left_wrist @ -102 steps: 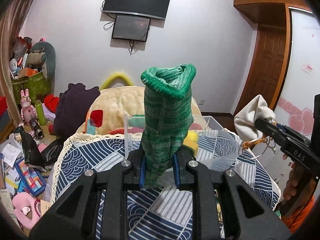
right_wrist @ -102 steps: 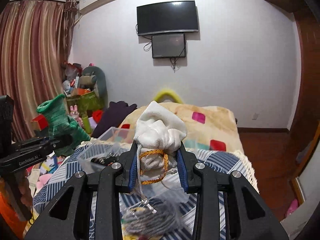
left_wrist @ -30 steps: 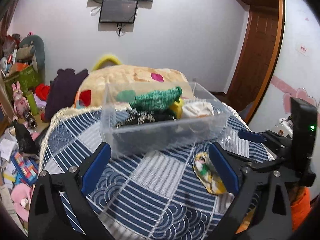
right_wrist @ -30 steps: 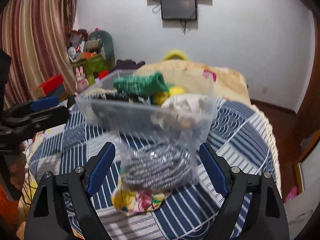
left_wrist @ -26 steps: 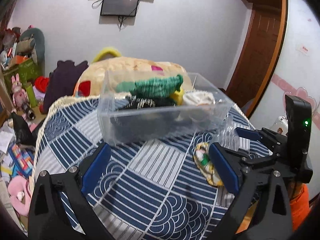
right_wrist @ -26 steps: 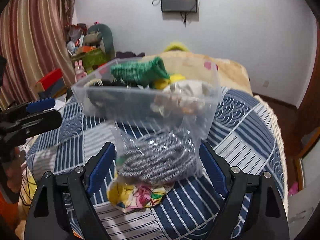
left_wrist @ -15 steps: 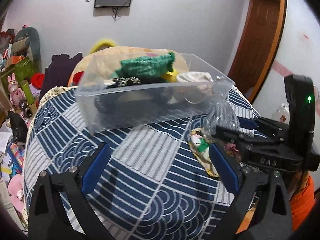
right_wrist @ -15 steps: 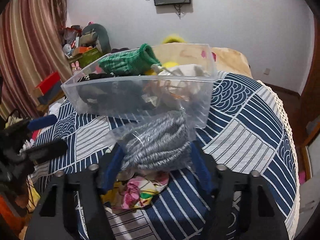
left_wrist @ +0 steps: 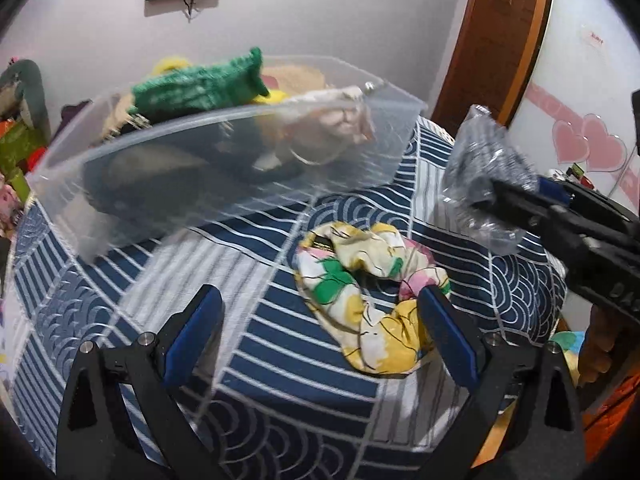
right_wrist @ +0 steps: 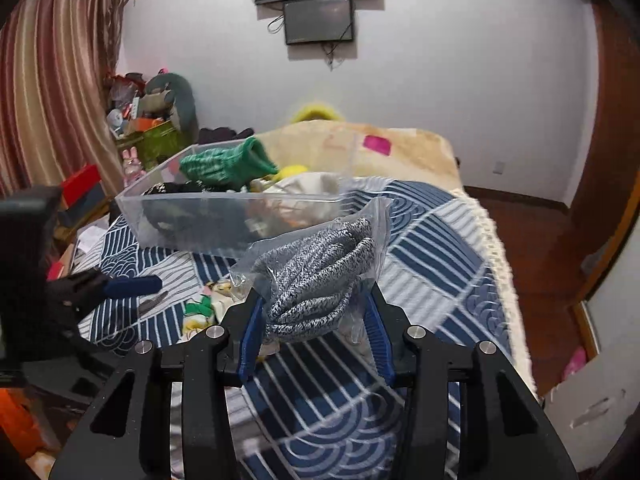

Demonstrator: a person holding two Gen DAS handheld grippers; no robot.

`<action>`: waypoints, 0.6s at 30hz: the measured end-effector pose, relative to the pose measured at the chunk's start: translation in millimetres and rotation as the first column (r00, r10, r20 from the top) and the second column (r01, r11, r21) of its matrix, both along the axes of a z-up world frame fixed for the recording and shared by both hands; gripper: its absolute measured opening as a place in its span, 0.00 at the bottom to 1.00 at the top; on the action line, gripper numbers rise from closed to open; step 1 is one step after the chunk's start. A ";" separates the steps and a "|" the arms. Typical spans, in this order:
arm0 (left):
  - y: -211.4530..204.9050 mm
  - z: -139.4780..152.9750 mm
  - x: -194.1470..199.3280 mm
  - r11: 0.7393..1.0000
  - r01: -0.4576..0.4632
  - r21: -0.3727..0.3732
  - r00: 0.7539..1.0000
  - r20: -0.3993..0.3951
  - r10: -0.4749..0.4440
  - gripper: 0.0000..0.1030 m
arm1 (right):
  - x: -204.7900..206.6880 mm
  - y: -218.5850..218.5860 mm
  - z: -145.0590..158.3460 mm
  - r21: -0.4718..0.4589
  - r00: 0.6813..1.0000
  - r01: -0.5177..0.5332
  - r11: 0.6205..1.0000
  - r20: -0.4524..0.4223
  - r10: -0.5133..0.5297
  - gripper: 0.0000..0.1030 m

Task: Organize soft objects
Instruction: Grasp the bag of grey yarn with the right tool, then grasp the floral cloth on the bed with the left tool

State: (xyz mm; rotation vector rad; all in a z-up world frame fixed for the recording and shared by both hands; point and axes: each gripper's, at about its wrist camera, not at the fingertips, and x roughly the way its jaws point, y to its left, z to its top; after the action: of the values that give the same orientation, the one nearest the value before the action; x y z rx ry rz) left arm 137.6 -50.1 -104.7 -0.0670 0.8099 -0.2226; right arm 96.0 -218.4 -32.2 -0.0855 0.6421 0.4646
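Observation:
My right gripper (right_wrist: 314,304) is shut on a clear plastic bag of grey knit fabric (right_wrist: 320,276) and holds it above the bed; the bag (left_wrist: 486,168) also shows at the right of the left wrist view. My left gripper (left_wrist: 320,320) is open and empty, low over a yellow floral cloth (left_wrist: 368,284) that lies on the blue patterned bedspread (left_wrist: 280,360). A clear plastic bin (left_wrist: 208,172) behind it holds a green knit sock (left_wrist: 200,88), a white pouch (left_wrist: 340,116) and dark items. The bin (right_wrist: 224,208) also shows in the right wrist view.
The bedspread's lace edge (right_wrist: 496,248) runs along the right, with wooden floor beyond. A beige blanket (right_wrist: 360,148) lies behind the bin. Toys and boxes (right_wrist: 148,120) crowd the far left by the curtain. A door (left_wrist: 500,40) stands at the right.
My right gripper closed on the grey knit bag and lifted it off the bed. My left gripper moved lower and closer to the floral cloth, still open.

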 end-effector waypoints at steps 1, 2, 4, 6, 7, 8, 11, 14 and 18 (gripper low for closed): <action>-2.0 -2.1 1.7 1.000 0.006 -0.008 1.000 -0.010 -0.006 0.97 | -0.6 -2.5 0.6 0.004 1.000 0.004 1.000 -0.002 -0.004 0.41; -3.3 -3.8 3.3 1.000 0.011 -0.021 1.000 -0.020 -0.012 0.95 | -1.0 -3.1 0.3 0.005 1.000 0.008 1.000 -0.002 -0.008 0.41; -5.2 -5.5 5.3 0.999 0.012 -0.050 1.000 -0.027 -0.013 0.82 | -3.2 -5.1 -0.9 0.006 1.000 0.012 1.000 -0.005 -0.012 0.41; -7.6 -4.6 5.6 0.998 0.020 -0.064 1.000 -0.018 -0.021 0.67 | -4.0 -3.7 -1.9 0.003 1.000 0.010 1.000 -0.007 -0.010 0.41; -9.1 -3.8 5.5 0.997 0.032 -0.068 0.999 -0.018 -0.033 0.61 | -4.2 -3.2 -2.2 0.001 1.000 0.008 1.000 -0.007 -0.008 0.41; -11.1 -2.9 5.4 0.997 0.043 -0.069 0.999 -0.015 -0.044 0.52 | -4.6 -2.0 -2.8 -0.002 1.000 0.005 1.000 -0.006 -0.005 0.41; -17.2 -3.2 4.0 0.997 0.054 -0.062 0.999 0.000 -0.054 0.16 | -6.4 2.1 -1.9 -0.003 1.000 -0.008 1.000 -0.004 0.008 0.41; -18.8 -3.2 1.8 0.998 0.050 -0.046 0.999 0.007 -0.050 0.09 | -8.8 4.4 -1.0 -0.006 1.000 -0.015 1.000 0.003 0.015 0.41; -8.0 -0.3 -3.5 0.997 0.019 -0.072 1.000 0.013 -0.018 0.08 | -9.3 5.5 -0.6 -0.001 1.000 -0.019 1.000 0.002 0.019 0.42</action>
State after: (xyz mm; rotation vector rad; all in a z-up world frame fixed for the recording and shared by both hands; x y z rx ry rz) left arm 134.0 -58.1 -105.0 -0.1263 0.7901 -0.2695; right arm 86.7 -212.9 -32.8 -0.0936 0.6402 0.4828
